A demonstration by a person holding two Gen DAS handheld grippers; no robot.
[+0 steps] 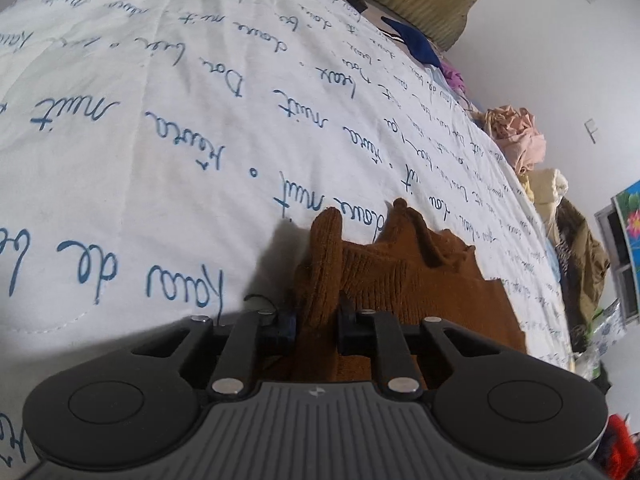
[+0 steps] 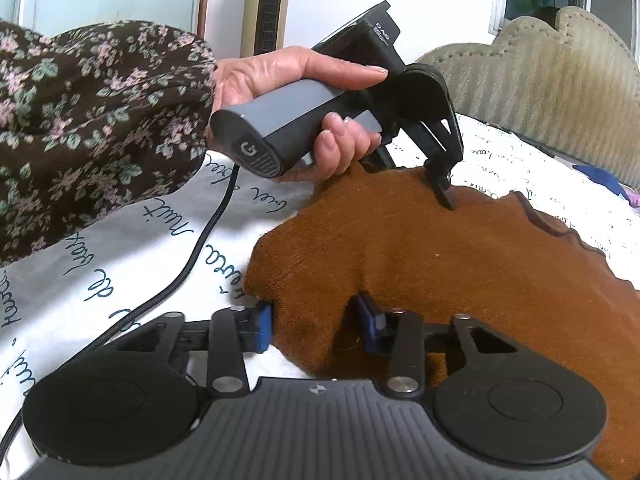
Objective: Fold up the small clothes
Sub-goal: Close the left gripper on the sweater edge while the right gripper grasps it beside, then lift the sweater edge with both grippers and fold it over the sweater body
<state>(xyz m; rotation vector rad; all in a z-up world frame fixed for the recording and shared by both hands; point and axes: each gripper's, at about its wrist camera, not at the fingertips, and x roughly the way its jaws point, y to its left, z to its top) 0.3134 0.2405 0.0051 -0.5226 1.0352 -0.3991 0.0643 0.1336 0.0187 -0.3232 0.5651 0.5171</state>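
A brown knitted garment lies on a white bedspread printed with blue script. In the left wrist view my left gripper is shut on a raised fold of the garment, which stands up between its pads. The right wrist view shows that same left gripper held by a person's hand in a floral sleeve, tips down on the garment's far edge. My right gripper pinches the garment's near edge, and the cloth bunches between its blue pads.
Several crumpled clothes line the bed's far side: blue, pink, cream, olive. A padded beige headboard stands behind the bed, beside a tower fan. A black cable trails over the bedspread.
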